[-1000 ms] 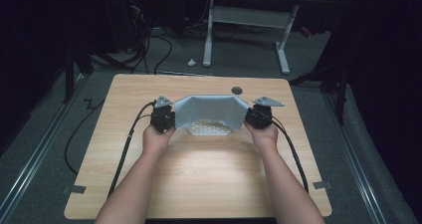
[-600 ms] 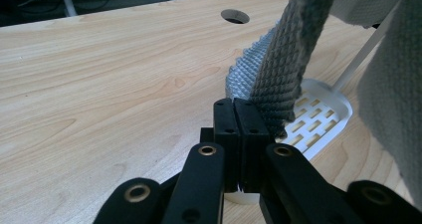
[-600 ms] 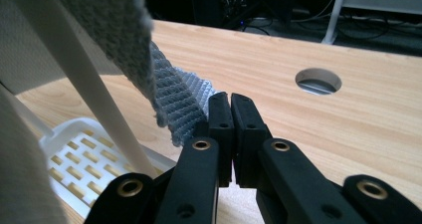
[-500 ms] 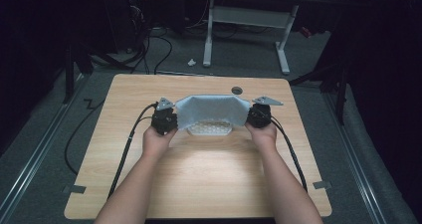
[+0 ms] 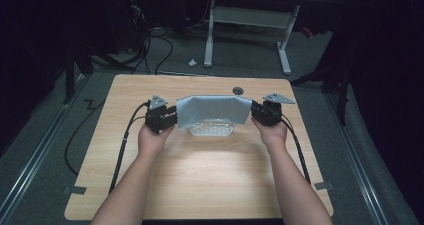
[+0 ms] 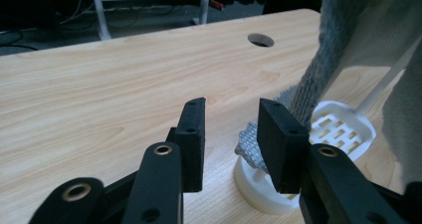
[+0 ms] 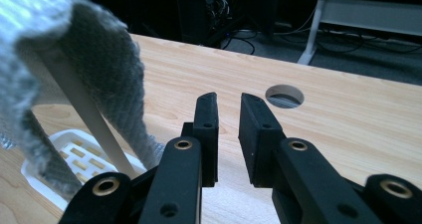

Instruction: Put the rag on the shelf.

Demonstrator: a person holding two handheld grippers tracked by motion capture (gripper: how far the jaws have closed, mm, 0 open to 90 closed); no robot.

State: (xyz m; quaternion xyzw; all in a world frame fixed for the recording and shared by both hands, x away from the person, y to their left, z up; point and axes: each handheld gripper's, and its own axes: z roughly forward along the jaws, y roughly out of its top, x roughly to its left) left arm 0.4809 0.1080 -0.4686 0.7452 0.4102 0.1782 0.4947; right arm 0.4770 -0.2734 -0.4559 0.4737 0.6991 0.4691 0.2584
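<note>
A grey cloth (image 5: 214,109) hangs draped over a white stand with a slotted base (image 5: 211,129) at the middle of the wooden table (image 5: 200,185). My left gripper (image 5: 167,119) sits at the cloth's left end and its jaws have just been opening. In the left gripper view the gripper (image 6: 231,109) has nothing between its jaws, and the cloth (image 6: 328,45) hangs just right of them over the base (image 6: 343,129). My right gripper (image 5: 257,111) is at the cloth's right end, its jaws also just opening. In the right gripper view that gripper's (image 7: 229,102) narrow gap is empty, with the cloth (image 7: 94,59) to its left.
A round cable hole (image 5: 238,90) lies in the table just behind the cloth. Black cables (image 5: 122,145) trail from both grippers over the front edge. A white desk frame (image 5: 250,30) and cables stand on the floor beyond the table.
Both grippers' jaws have parted and let go of the cloth's ends. The cloth stays draped on the stand. Neither hand has shifted noticeably.
</note>
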